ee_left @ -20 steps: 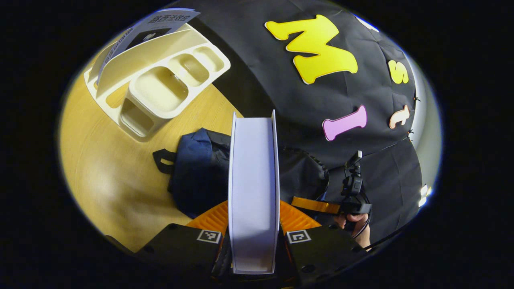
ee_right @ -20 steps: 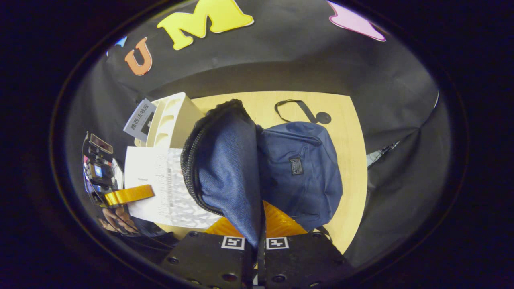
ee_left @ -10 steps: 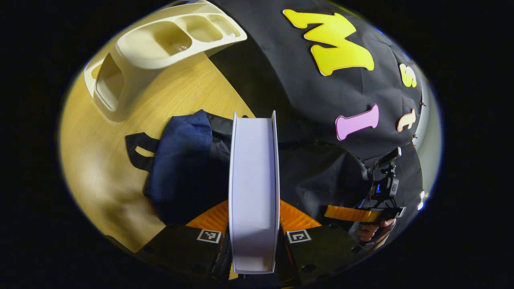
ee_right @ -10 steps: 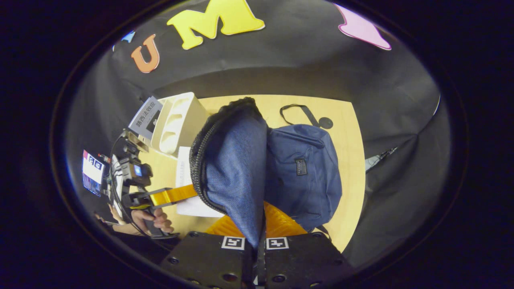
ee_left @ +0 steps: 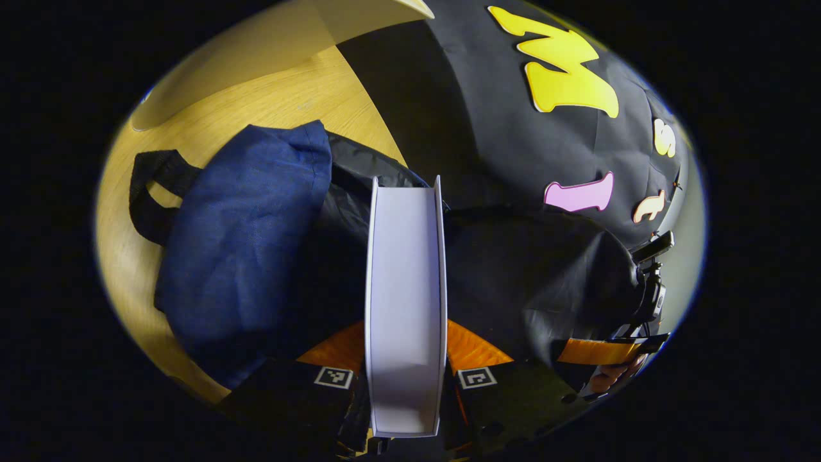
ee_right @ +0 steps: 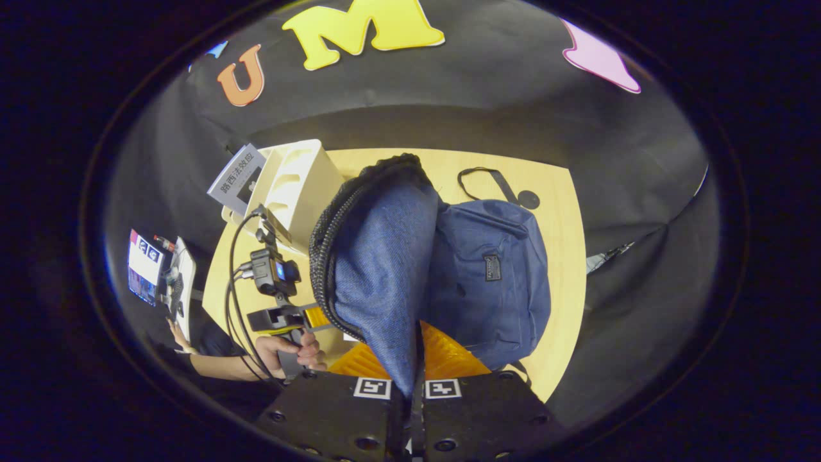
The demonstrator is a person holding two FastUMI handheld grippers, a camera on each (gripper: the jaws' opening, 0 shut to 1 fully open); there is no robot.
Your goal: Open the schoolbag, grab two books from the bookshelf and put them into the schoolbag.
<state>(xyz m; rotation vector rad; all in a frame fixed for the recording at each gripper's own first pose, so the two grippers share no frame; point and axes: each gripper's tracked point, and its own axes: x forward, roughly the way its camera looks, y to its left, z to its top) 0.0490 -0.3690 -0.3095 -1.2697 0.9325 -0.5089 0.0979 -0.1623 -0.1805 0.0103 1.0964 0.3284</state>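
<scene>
Left gripper view: left gripper (ee_left: 405, 359) clamped on a white book (ee_left: 404, 289), both fingers squeezing its covers, page edge facing the camera and standing upright. Book hanging right over the dark open mouth of the navy schoolbag (ee_left: 244, 231), which lies on the wooden table (ee_left: 288, 96). Black strap (ee_left: 151, 192) sticking out on the bag's left side. Pale bookshelf (ee_left: 333, 16) barely peeking in at the top edge. Off to the right, the right gripper (ee_left: 603, 351) with a hand (ee_left: 609, 380) under it, tucked against the bag's black lining.

Right gripper view: right gripper (ee_right: 410, 385) pinched tight on the flap (ee_right: 378, 269) of the schoolbag (ee_right: 487, 276), lifting it up so the zipper edge curves around the opening. Rest of the bag flat on the table (ee_right: 564, 256). Bookshelf (ee_right: 295, 186) behind the flap, 1 book (ee_right: 236, 178) still leaning in it. Left gripper (ee_right: 314, 317) poking in beside the flap, held by a hand (ee_right: 288, 353), cables trailing.
</scene>
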